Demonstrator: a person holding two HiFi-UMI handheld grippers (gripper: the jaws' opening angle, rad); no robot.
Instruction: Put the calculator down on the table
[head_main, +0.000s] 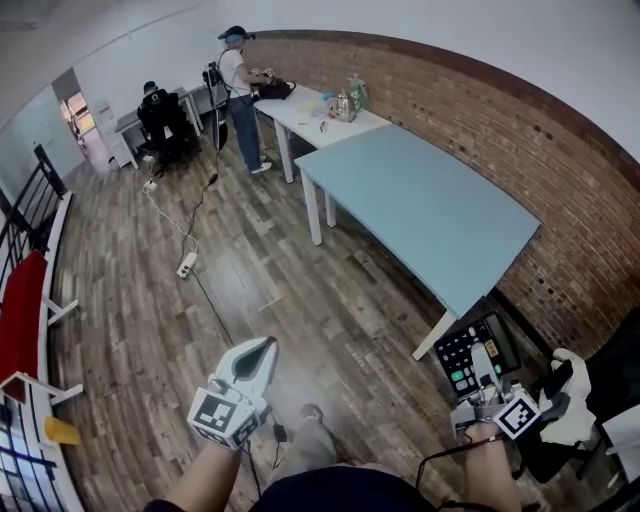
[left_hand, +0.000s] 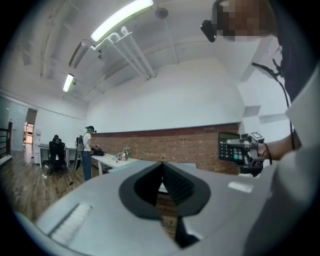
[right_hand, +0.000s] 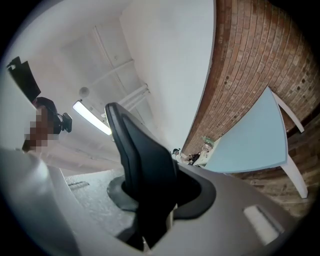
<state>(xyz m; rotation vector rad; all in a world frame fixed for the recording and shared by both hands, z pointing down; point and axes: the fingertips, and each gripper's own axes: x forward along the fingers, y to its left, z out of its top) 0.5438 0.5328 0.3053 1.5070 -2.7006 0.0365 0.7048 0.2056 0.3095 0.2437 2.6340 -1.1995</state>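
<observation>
Jaws of the right gripper (head_main: 482, 362) clamp the calculator (head_main: 462, 350) upright between them, short of the table (head_main: 420, 205) ahead; the left gripper (head_main: 262, 352) is closed, empty.

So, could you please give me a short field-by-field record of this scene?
held item: black desk calculator, clamped in the right gripper
calculator position: in the air past the table's near corner, not yet set down
other gripper: left gripper, shut, empty, above the wooden floor
target surface: light blue rectangular table
background: white table, person standing at it
</observation>
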